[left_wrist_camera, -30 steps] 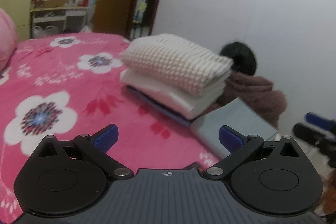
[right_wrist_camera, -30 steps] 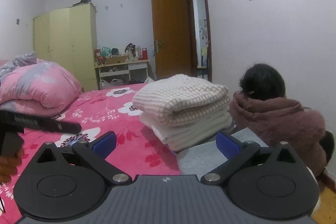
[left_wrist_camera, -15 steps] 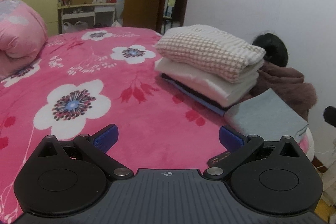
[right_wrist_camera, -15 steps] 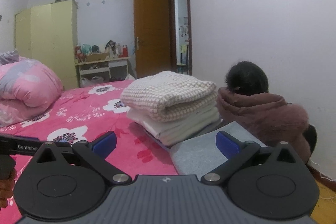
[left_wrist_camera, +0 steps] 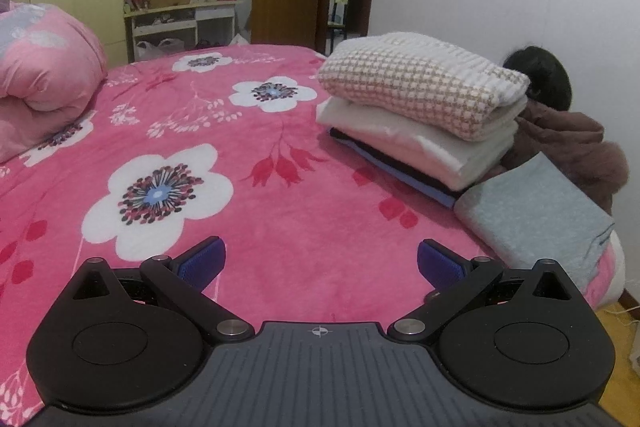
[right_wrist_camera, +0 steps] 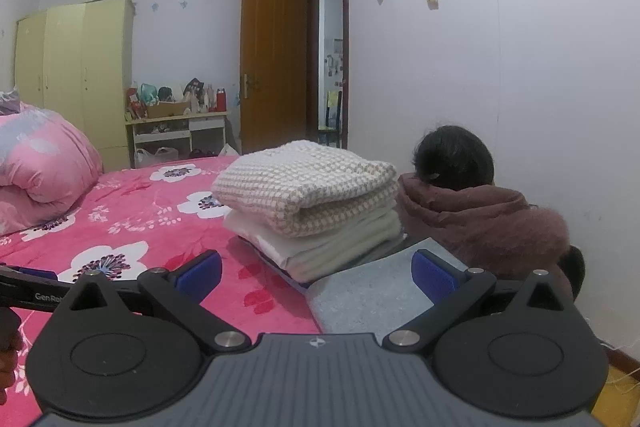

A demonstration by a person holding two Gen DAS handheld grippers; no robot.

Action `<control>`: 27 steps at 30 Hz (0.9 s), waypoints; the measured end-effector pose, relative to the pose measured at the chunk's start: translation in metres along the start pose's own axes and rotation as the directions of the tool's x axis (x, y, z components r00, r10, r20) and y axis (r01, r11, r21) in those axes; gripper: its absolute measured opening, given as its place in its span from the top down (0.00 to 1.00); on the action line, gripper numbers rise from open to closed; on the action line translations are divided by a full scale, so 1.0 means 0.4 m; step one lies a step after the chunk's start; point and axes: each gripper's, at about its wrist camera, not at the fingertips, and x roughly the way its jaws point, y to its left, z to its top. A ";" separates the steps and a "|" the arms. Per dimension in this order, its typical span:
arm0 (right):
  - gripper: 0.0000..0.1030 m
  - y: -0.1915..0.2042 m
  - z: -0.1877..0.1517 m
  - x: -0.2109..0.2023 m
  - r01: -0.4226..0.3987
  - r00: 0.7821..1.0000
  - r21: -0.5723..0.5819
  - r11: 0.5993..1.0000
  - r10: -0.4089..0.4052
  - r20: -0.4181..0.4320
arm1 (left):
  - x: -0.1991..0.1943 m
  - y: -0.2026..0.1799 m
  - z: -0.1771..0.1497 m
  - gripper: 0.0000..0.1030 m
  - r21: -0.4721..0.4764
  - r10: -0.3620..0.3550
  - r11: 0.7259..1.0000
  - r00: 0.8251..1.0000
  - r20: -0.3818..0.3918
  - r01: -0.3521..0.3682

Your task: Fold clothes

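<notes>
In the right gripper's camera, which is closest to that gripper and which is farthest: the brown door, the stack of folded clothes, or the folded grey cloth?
1. Folded grey cloth, just ahead, under the right gripper.
2. Stack of folded clothes, behind it on the bed.
3. Brown door, across the room.

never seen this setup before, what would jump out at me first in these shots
The bright pink flowered blanket covering the bed fills most of both views. Near its right edge sits a neat stack of folded clothes, topped by a cream checked knit, with a folded grey-blue garment lying beside it at the corner. Behind the stack, a person in a fuzzy brown jacket crouches by the wall; both the left gripper and the right gripper are open and empty.
</notes>
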 end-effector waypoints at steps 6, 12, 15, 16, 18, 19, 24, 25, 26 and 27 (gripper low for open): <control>0.00 0.001 0.002 0.009 0.008 1.000 0.032 0.999 -0.008 -0.014 | 0.006 -0.007 -0.001 0.00 0.007 0.014 1.000 1.000 -0.009 -0.014; 0.00 0.005 0.001 0.017 0.040 0.999 0.021 0.999 -0.039 -0.036 | 0.004 -0.023 -0.006 0.00 0.020 0.036 0.999 0.999 -0.007 -0.036; 0.00 0.019 -0.002 0.020 0.049 0.997 -0.007 0.999 -0.049 -0.062 | -0.010 -0.046 -0.015 0.00 0.047 0.050 0.998 0.999 0.015 -0.051; 0.00 0.023 -0.005 0.020 0.046 0.997 -0.012 0.999 -0.047 -0.069 | -0.017 -0.054 -0.019 0.00 0.056 0.041 0.998 0.999 0.021 -0.043; 0.00 0.032 -0.012 0.019 0.037 0.996 -0.020 0.999 -0.039 -0.085 | -0.026 -0.072 -0.024 0.00 0.071 0.033 0.997 0.999 0.017 -0.034; 0.00 0.037 -0.014 0.018 0.036 0.995 -0.024 0.999 -0.039 -0.093 | -0.028 -0.080 -0.023 0.00 0.074 0.041 0.996 0.999 0.009 -0.041; 0.00 0.048 -0.019 -0.002 0.078 0.993 -0.034 0.996 -0.080 -0.084 | -0.049 -0.110 -0.022 0.00 0.083 0.062 0.995 0.998 0.016 -0.063; 0.00 0.047 -0.019 -0.007 0.085 0.993 -0.036 0.996 -0.088 -0.082 | -0.056 -0.114 -0.025 0.00 0.081 0.060 0.995 0.998 0.029 -0.062; 0.00 0.045 -0.019 -0.009 0.085 0.992 -0.036 0.996 -0.087 -0.086 | -0.062 -0.120 -0.029 0.00 0.082 0.060 0.995 0.997 0.045 -0.063; 0.00 0.041 -0.021 -0.010 0.083 0.992 -0.031 0.996 -0.085 -0.094 | -0.068 -0.126 -0.033 0.00 0.084 0.061 0.994 0.996 0.061 -0.066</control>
